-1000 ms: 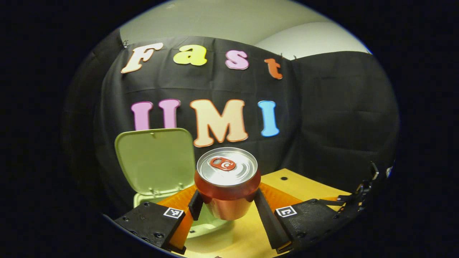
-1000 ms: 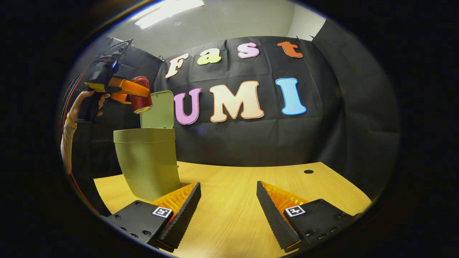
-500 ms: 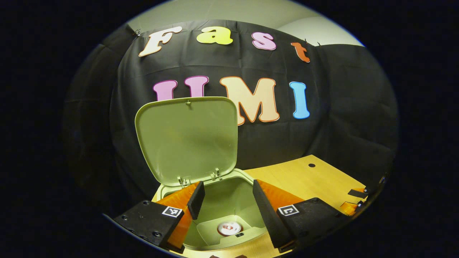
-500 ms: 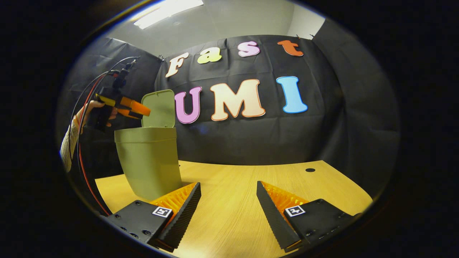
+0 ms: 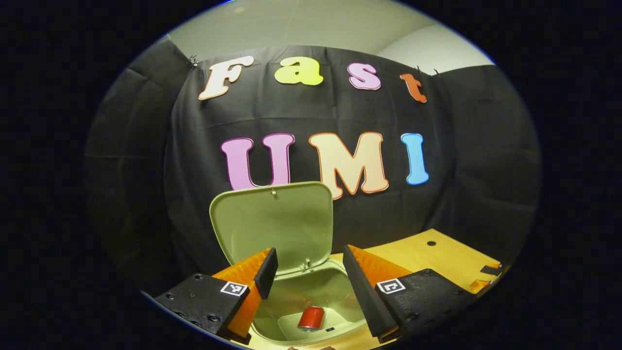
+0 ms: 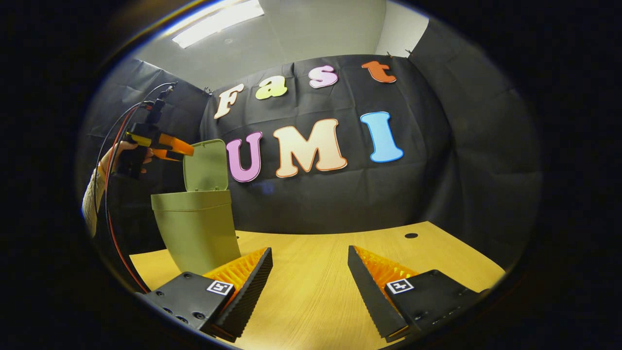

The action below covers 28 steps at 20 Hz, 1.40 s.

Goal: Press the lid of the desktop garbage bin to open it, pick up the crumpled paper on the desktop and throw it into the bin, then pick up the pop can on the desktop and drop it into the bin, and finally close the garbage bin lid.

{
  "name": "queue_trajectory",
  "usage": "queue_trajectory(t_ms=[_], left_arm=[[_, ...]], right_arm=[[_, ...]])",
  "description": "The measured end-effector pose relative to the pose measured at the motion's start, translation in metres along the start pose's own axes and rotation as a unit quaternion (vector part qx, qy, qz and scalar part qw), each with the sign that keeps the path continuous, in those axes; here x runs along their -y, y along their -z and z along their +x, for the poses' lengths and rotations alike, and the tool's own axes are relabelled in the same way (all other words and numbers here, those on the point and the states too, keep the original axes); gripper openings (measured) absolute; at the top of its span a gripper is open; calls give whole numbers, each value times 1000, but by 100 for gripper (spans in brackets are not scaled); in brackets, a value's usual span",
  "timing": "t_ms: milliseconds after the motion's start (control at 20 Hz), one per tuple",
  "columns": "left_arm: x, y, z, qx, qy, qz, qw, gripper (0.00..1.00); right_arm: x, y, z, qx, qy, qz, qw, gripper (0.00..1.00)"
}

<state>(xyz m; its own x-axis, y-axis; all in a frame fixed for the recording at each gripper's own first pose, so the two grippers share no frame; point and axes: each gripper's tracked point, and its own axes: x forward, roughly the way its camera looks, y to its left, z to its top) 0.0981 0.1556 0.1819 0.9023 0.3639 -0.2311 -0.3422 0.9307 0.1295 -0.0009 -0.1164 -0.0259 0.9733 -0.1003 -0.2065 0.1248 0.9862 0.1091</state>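
The olive-green bin (image 5: 335,296) stands below my left gripper (image 5: 308,277), its lid (image 5: 274,223) tipped up and back. A red pop can (image 5: 311,318) lies on its side at the bottom of the bin. My left gripper is open, hovering over the bin's mouth with nothing between its fingers. In the right gripper view the bin (image 6: 197,231) stands at the left of the wooden table (image 6: 316,272), and the left gripper (image 6: 182,150) hangs above it, held by a hand (image 6: 124,155). My right gripper (image 6: 310,279) is open, low over the table, to the right of the bin. I cannot see the crumpled paper.
The wooden table has a small dark hole (image 6: 411,236) near its far right side. Black cloth walls close off the back and sides. Red and black cables (image 6: 109,194) hang from the left gripper beside a sleeve.
My left gripper let go of the pop can, which dropped into the bin and now lies on its side. The left gripper drew back and up a little. The right gripper barely shifted.
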Motion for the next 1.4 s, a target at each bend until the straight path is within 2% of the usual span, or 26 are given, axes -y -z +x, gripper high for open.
queue_trajectory(t_ms=[350, 500, 650, 700, 900, 1000, 1050, 1100, 1150, 1300, 1350, 1400], left_arm=[[-28, -62, 23, 42, -62, 6, 997, 82], [-47, -80, 41, 61, -101, 18, 993, 82], [-63, -79, 62, 53, -132, 25, 990, 80], [-69, -75, 71, 48, -143, 21, 988, 83], [-81, -75, 91, 44, -165, 18, 985, 81], [-77, -60, 98, 19, -162, 22, 986, 83], [-76, -60, 95, 24, -167, 16, 986, 83], [-73, -66, 97, 29, -157, 5, 987, 84], [-64, -61, 97, 21, -145, -6, 989, 81], [-56, -57, 85, 33, -135, -12, 990, 85], [-53, -58, 80, 39, -131, -14, 990, 83], [-50, -56, 76, 39, -126, -14, 991, 87]], right_arm=[[1, -2, 0, 5, 1, 0, 1000, 98], [1, 3, 2, -2, 1, 4, 1000, 98], [1, 7, 5, -6, 2, -1, 1000, 98], [1, 8, 4, -6, 2, -2, 1000, 98], [1, 11, 6, -9, 8, -6, 1000, 98], [-1, 14, 7, -13, 8, -10, 1000, 99], [-3, 16, 8, -17, 7, -11, 1000, 98], [-3, 18, 9, -20, 5, -11, 1000, 98], [-5, 19, 9, -22, 3, -11, 1000, 99], [-9, 18, 9, -22, -1, -8, 1000, 98], [-10, 17, 9, -21, -3, -6, 1000, 98], [-12, 15, 8, -18, -6, -5, 1000, 98]])
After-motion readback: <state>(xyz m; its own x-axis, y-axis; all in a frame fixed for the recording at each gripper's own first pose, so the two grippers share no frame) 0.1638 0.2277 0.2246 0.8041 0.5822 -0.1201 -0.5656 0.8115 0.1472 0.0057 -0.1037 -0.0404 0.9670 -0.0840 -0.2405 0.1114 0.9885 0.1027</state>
